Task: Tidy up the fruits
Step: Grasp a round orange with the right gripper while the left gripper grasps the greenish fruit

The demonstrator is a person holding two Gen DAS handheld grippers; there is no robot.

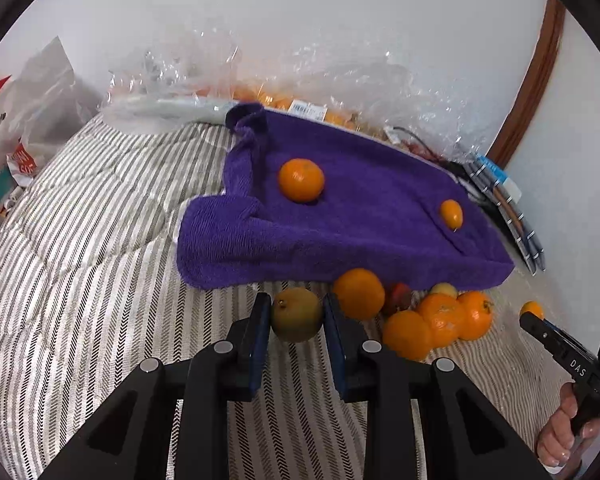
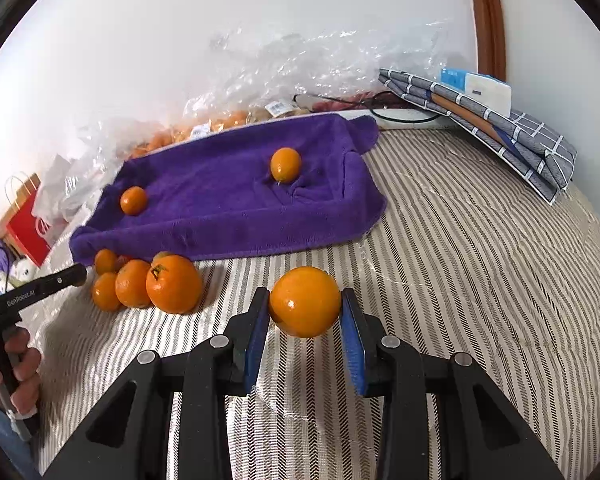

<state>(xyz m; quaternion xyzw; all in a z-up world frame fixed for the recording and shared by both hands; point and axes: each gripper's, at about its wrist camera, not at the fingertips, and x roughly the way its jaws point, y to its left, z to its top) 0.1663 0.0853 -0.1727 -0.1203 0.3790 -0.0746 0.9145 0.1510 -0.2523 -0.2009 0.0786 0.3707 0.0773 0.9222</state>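
Purple towel (image 1: pixel 360 216) lies spread over the striped bed (image 1: pixel 80 260), its edges raised like a shallow tray, and it seems to serve as the sorting spot: two small oranges already sit on it, one toward each side (image 1: pixel 301 180) (image 1: pixel 451 213). The rest of the fruit is heaped on the bed just beside the towel's near edge, a cluster of oranges (image 2: pixel 140 284) with something red tucked among them.

The left hand-held gripper (image 1: pixel 296 316) is clenched on a greenish-brown fruit (image 1: pixel 296 314), both blue pads pressing its sides at the edge of the heap; whether it is lifted clear of the bed cannot be told. The right hand-held gripper (image 2: pixel 305 306) grasps a large orange (image 2: pixel 305 302) between its pads, held above the stripes and apart from the heap, pointing toward the towel. A grip across the fruit's widest part likely keeps a round thing from rolling out.

Judging by this, each hand has its fruit and placing on the towel comes next. The odd-coloured fruit probably belongs apart from the oranges. Crinkled plastic bags (image 2: pixel 300 68) of more fruit lie behind the towel against the wall.
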